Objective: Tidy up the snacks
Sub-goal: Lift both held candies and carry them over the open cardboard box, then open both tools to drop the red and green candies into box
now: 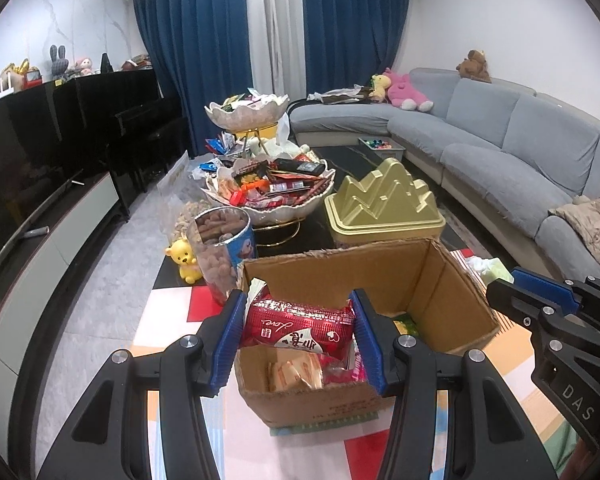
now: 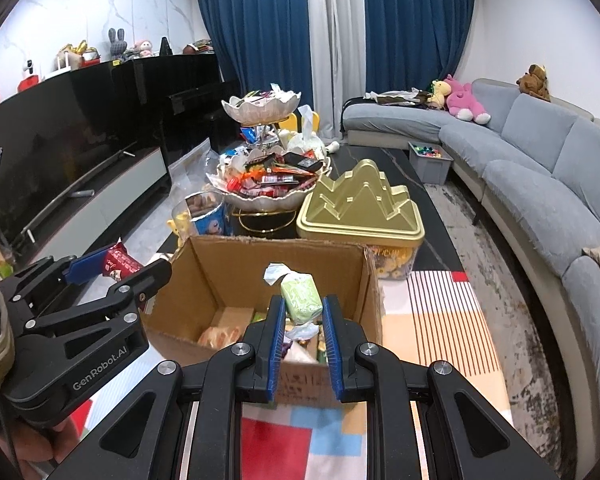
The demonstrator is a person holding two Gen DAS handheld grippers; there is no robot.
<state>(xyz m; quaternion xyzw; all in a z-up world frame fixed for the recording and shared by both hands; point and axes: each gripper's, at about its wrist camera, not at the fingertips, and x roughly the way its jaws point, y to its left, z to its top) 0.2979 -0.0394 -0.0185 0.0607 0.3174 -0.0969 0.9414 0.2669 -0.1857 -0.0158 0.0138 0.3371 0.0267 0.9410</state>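
Open cardboard box (image 1: 452,292) sits at near edge of coffee table (image 2: 392,160), snacks inside. Left gripper (image 1: 300,328) above box, fingers pinching red snack packet (image 1: 300,326). Right gripper (image 2: 303,312) above box, fingers clamped on small green wrapped snack (image 2: 300,298).

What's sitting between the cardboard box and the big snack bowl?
A gold tin and a clear cookie jar, seen in both wrist views.

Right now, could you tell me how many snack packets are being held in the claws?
2. A red packet is clamped in the left claw above the cardboard box; a green packet is clamped in the right claw over the same box.
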